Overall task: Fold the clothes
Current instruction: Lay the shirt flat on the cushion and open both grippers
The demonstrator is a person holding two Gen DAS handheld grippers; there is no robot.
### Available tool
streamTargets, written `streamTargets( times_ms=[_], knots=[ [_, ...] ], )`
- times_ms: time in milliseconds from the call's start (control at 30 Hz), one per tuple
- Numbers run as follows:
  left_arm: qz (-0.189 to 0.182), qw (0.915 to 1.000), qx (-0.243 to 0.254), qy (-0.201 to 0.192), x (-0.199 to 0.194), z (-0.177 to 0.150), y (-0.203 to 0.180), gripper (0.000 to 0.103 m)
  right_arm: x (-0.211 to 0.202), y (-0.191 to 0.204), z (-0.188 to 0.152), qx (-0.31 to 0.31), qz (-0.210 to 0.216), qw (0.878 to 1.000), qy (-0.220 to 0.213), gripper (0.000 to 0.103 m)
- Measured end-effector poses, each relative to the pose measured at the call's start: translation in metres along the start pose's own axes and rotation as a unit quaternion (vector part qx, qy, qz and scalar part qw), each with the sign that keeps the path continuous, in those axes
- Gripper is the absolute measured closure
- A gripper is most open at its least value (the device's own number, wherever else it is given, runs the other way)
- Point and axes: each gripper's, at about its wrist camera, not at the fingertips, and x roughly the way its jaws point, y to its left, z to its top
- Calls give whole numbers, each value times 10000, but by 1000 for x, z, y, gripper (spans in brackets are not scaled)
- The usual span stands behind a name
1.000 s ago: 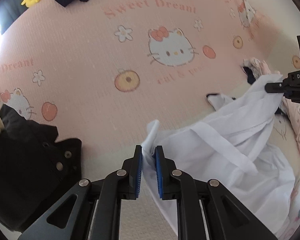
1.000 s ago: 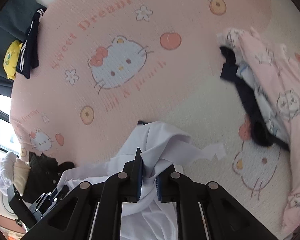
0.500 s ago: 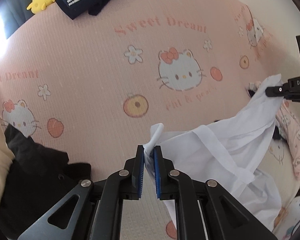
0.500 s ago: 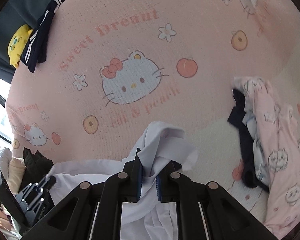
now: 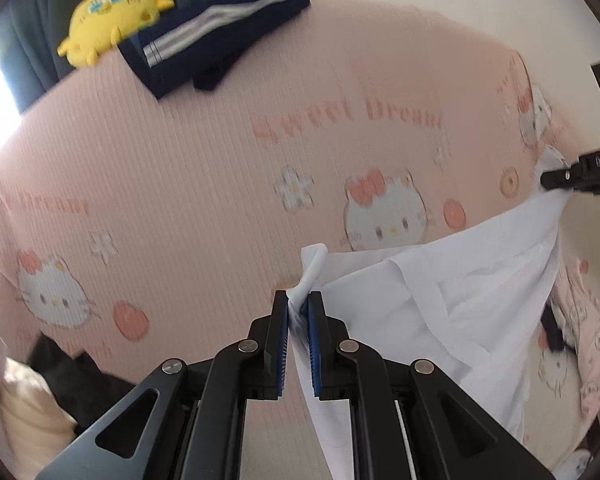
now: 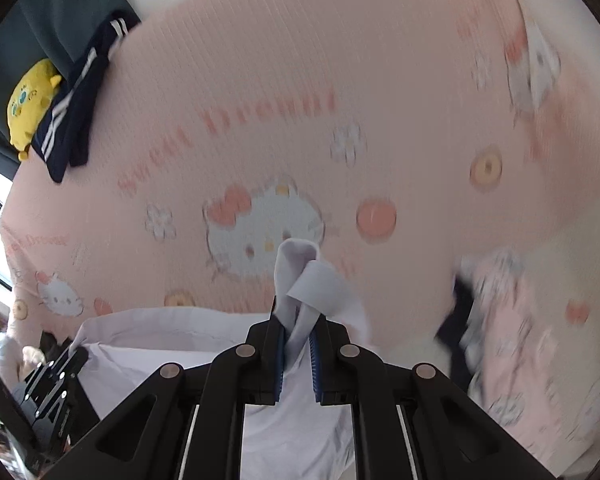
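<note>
Fingers of both grippers are clamped on the white shirt, suspended above the pink bed; advisable: keep the top edge taut and level before lowering.

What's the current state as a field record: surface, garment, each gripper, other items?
surface: pink Hello Kitty bedsheet
garment: white shirt, lifted and stretched between both grippers
left gripper: shut on a shirt edge
right gripper: shut on a bunched shirt edge
far edge: yellow plush toy, navy striped shorts
right side: pink patterned pyjamas
left side: black garment
</note>
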Motion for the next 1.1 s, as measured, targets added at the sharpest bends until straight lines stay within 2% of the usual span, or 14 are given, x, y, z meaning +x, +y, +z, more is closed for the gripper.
streamTargets(
  times_ms=[100,167,200,267,300,333,367,400,467,500,567,767,1100],
  knots=[
    [209,9994,-72,-273,-6,20,7,96,-14,16,35,-212,-237,9989,-337,98],
    [148,9985,-290,-429,-5,32,16,96,-25,23,58,-252,-294,9974,-611,98],
    [-19,9979,-461,-450,-1,36,22,96,-28,23,67,-191,-108,9977,-643,98],
    [-217,9975,-649,-199,12,45,28,95,-21,21,76,49,529,9982,-262,97],
    [-169,9978,-647,-40,18,47,29,95,-19,21,76,125,616,9979,-170,96],
    [-125,9978,-647,113,24,50,30,92,-18,23,73,95,524,9984,-196,82],
    [-151,9974,-676,173,27,49,30,85,-17,26,67,-31,434,9987,-250,48],
    [-181,9971,-705,232,31,49,30,79,-16,28,60,-178,354,9988,-304,20],
    [-342,9963,-728,292,33,46,29,35,-9,28,46,-346,333,9985,-272,19],
    [-376,9965,-702,241,32,43,27,29,-4,27,39,-397,344,9984,-190,19],
    [-415,9969,-646,165,29,34,24,27,7,24,25,-459,282,9985,66,19],
    [-659,9956,-499,439,29,4,7,27,22,10,-14,-549,105,9971,514,19],
    [-919,9895,-766,813,14,-41,5,27,6,-11,-53,174,590,9960,641,19]
  ],
)
